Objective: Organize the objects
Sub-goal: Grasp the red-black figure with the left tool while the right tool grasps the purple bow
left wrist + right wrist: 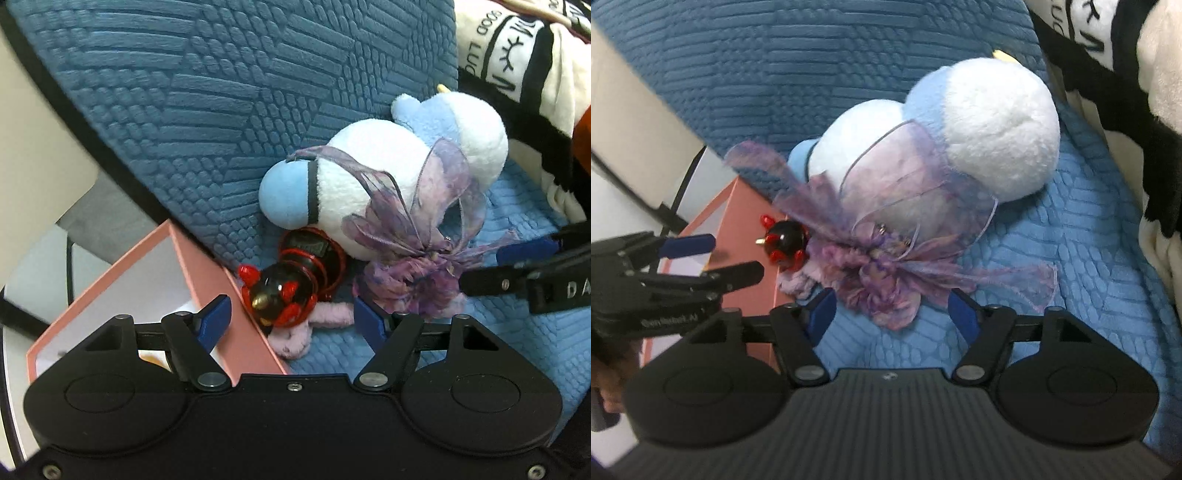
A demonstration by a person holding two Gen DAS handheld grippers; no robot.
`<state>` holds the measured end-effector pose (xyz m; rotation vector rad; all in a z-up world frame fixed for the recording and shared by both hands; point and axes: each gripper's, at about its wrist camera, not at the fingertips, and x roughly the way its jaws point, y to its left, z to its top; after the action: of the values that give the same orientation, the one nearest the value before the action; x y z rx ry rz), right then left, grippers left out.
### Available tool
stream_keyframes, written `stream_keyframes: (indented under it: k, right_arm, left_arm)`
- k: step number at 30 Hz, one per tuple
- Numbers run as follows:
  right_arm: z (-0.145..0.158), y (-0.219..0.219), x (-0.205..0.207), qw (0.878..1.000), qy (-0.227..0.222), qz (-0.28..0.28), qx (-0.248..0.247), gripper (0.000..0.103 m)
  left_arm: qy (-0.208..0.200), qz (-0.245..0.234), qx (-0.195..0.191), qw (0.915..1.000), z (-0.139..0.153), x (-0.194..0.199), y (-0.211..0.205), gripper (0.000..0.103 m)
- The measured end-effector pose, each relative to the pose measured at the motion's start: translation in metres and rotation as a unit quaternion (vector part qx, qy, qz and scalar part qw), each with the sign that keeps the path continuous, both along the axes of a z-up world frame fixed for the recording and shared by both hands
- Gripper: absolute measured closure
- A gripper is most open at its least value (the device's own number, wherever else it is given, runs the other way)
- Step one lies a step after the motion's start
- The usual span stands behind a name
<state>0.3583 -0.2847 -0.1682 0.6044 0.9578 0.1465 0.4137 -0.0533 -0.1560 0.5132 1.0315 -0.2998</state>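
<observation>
A white and light-blue plush toy (373, 181) lies on a light-blue textured cover (509, 332); it also shows in the right wrist view (993, 140). A purple fabric flower with ribbons (410, 284) (882, 280) lies against it. A red and black toy (284, 291) (785, 242) sits beside a pink box (236, 314) (746, 229). My left gripper (291, 325) is open, just short of the red and black toy. My right gripper (892, 317) is open, with the purple flower between its fingertips.
A dark-blue textured cushion (221, 92) stands behind the toys. A white and black printed plush or pillow (524, 66) lies at the right. A pale purple fuzzy item (306, 328) lies under the red toy. Black cables (676, 206) run at the left.
</observation>
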Motion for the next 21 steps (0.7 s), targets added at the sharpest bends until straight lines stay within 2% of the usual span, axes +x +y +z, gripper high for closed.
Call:
stream_keyframes:
  k: [6, 13, 21]
  right_arm:
    - [-0.01, 0.001, 0.02, 1.0, 0.023, 0.002, 0.0, 0.034]
    - [-0.019, 0.002, 0.04, 0.999, 0.044, 0.004, 0.002, 0.035]
    - [-0.026, 0.011, 0.052, 0.998, 0.061, 0.031, 0.013, 0.036]
  left_arm:
    - [0.029, -0.036, 0.037, 0.9983, -0.019, 0.026, -0.008, 0.032]
    - [0.044, -0.05, 0.076, 0.9949, -0.037, 0.047, -0.008, 0.036]
    - [0.082, -0.06, 0.069, 0.9924, -0.05, 0.058, -0.002, 0.036]
